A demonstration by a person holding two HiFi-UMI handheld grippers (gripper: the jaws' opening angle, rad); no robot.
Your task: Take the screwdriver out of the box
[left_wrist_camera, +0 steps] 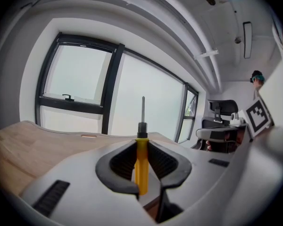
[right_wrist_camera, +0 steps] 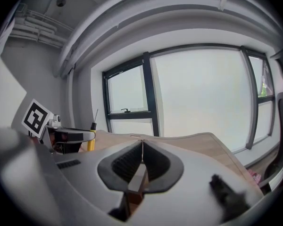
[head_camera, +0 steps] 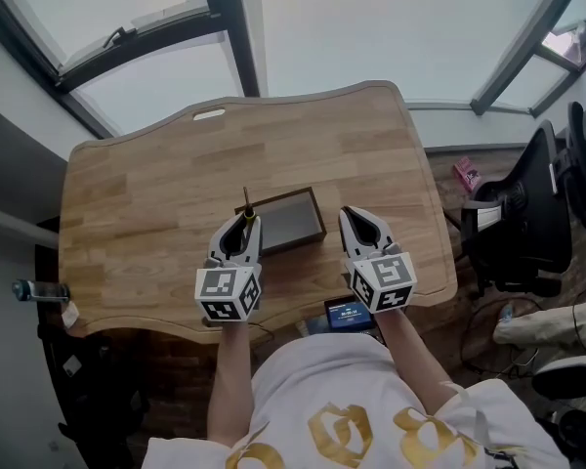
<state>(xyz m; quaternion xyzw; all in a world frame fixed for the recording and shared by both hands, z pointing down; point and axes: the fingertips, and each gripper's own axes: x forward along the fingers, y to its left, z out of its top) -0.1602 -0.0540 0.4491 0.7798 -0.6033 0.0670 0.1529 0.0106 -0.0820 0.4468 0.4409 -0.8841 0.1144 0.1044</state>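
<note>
A yellow-handled screwdriver (left_wrist_camera: 141,166) with a black collar and thin metal shaft stands upright between the jaws of my left gripper (left_wrist_camera: 142,144), which is shut on its handle. In the head view the left gripper (head_camera: 244,223) holds the screwdriver (head_camera: 247,213) above the left near corner of the dark open box (head_camera: 293,218) on the wooden table (head_camera: 146,203). My right gripper (head_camera: 355,215) hovers just right of the box, its jaws shut with nothing between them. In the right gripper view the right gripper (right_wrist_camera: 142,143) has its tips touching, with the box (right_wrist_camera: 137,180) seen below them.
A black office chair (head_camera: 523,213) stands off the table's right side. A small device with a blue screen (head_camera: 350,314) lies at the table's near edge. A bottle (head_camera: 34,289) sits beyond the left edge. Large windows run behind the table.
</note>
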